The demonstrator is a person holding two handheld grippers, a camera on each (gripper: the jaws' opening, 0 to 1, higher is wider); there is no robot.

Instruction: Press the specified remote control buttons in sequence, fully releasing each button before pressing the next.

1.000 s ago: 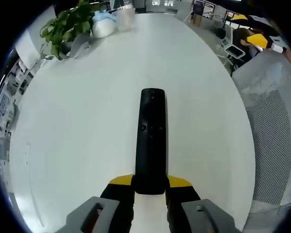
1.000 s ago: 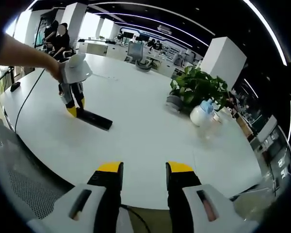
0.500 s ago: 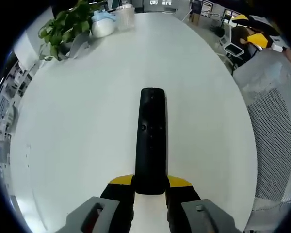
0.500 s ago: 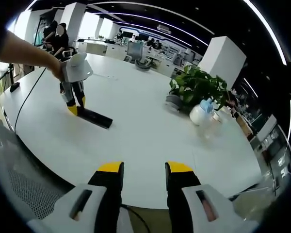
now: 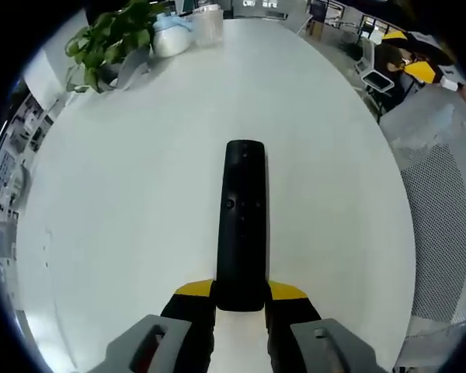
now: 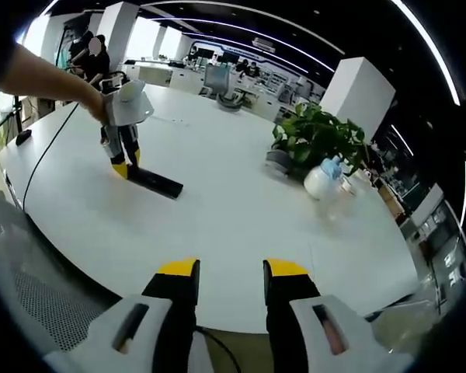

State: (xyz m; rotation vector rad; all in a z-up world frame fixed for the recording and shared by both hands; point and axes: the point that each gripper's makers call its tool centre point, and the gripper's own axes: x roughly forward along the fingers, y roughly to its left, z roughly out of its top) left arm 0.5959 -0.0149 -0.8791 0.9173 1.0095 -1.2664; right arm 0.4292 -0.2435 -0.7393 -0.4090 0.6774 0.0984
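Note:
A long black remote control (image 5: 243,221) points away from me over the white table (image 5: 140,194), its near end clamped between the yellow-tipped jaws of my left gripper (image 5: 241,290), which is shut on it. Small buttons show at its middle and near its far end. In the right gripper view the same remote (image 6: 157,183) lies low over the table (image 6: 233,202), held at one end by the left gripper (image 6: 121,169) in a person's hand. My right gripper (image 6: 230,270) hovers at the table's near edge, open, with nothing between its jaws.
A potted green plant (image 6: 317,138) and a pale blue-and-white round object (image 6: 323,183) stand toward the table's far side, with a clear cup (image 5: 208,23) beside them. A mesh office chair (image 5: 443,225) is at the table's right edge. A black cable (image 6: 43,159) trails across the left.
The left gripper with the remote has shifted slightly across the table in the right gripper view. The right gripper stays open in place.

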